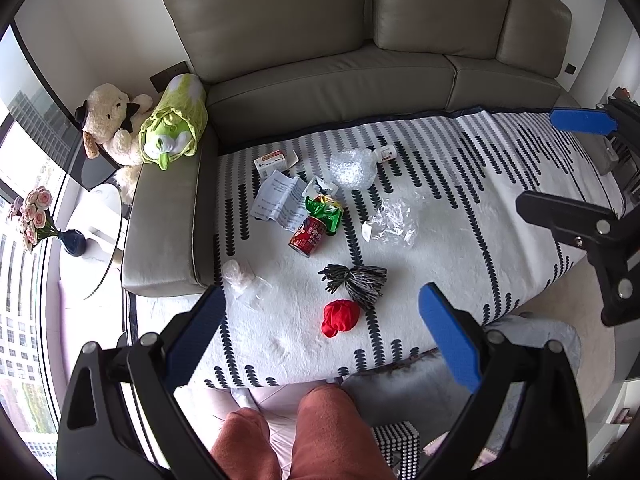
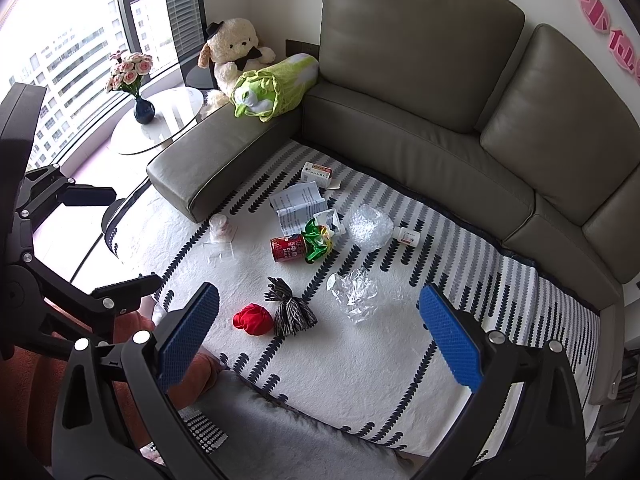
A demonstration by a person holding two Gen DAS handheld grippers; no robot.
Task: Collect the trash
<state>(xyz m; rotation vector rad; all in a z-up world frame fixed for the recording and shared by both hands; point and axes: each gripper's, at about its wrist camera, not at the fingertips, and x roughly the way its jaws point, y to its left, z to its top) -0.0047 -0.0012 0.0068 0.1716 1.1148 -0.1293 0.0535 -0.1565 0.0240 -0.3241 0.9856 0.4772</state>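
I see the trash scattered on the white rug (image 1: 460, 248) with dark leaf stripes, in front of the grey sofa (image 1: 320, 80).

Count, one of each: red can (image 1: 307, 236) lying on its side, green foil wrapper (image 1: 326, 210) touching its top end, unfolded paper leaflet (image 1: 280, 198), small white-and-red box (image 1: 272, 162) near the sofa edge, bubble wrap wad (image 1: 353, 168), small white bottle (image 2: 407, 236) lying just beside the bubble wrap, crumpled clear film (image 1: 394, 220), red cloth ball (image 1: 340, 317), black-and-white yarn tassel (image 1: 356, 280) just beside it, and a clear bag with a pale pinkish object (image 2: 219, 225) close to the chaise corner. A flat clear plastic piece (image 2: 218, 254) lies just below it.

Left gripper (image 1: 320, 332) has its blue pads wide apart, nothing between them, above the rug's near edge. Right gripper (image 2: 318, 338) is likewise spread and empty.

Room: the centre and right part of the rug is bare. The sofa bounds the back, the chaise the left. A grey mat (image 2: 280, 432) overlaps the near rug edge. My knees (image 1: 300, 432) in orange fabric sit at the bottom of the left wrist view.

Off the rug: two plush toys on the chaise, a cream dog (image 2: 236, 52) and a green one (image 2: 276, 88), plus one flower vase (image 2: 144, 110) on the round tabletop (image 2: 168, 128).
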